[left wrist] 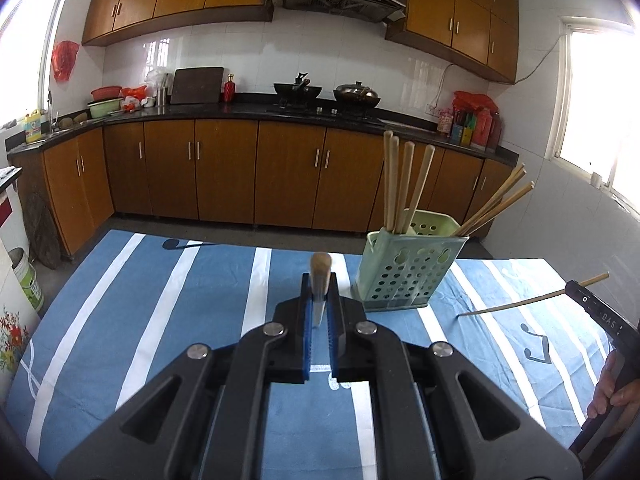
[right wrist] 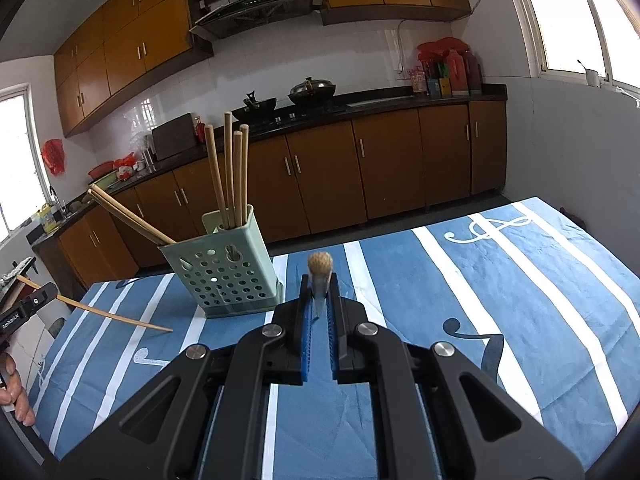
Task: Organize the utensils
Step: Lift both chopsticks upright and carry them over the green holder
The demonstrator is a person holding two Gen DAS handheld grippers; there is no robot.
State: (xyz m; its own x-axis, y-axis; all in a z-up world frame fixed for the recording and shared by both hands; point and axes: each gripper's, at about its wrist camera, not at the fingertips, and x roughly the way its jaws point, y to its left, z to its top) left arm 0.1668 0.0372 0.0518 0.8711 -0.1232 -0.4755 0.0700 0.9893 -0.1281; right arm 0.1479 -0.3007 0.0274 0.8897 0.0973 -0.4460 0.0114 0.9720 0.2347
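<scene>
1. The chopstick (left wrist: 320, 280) clenched in the left gripper (left wrist: 320, 312) is seen end-on, so its length is hidden; the same holds for the chopstick (right wrist: 319, 280) grasped by the right gripper (right wrist: 319, 312).
2. The lower ends of the chopsticks (left wrist: 404, 184) standing in the green holder (left wrist: 404, 276) are concealed by its perforated wall.
3. The holder is set near the far edge of the blue striped tablecloth (left wrist: 160, 300).
4. "DAS" is read on one gripper, "GenRobot.AI" on the other.
</scene>
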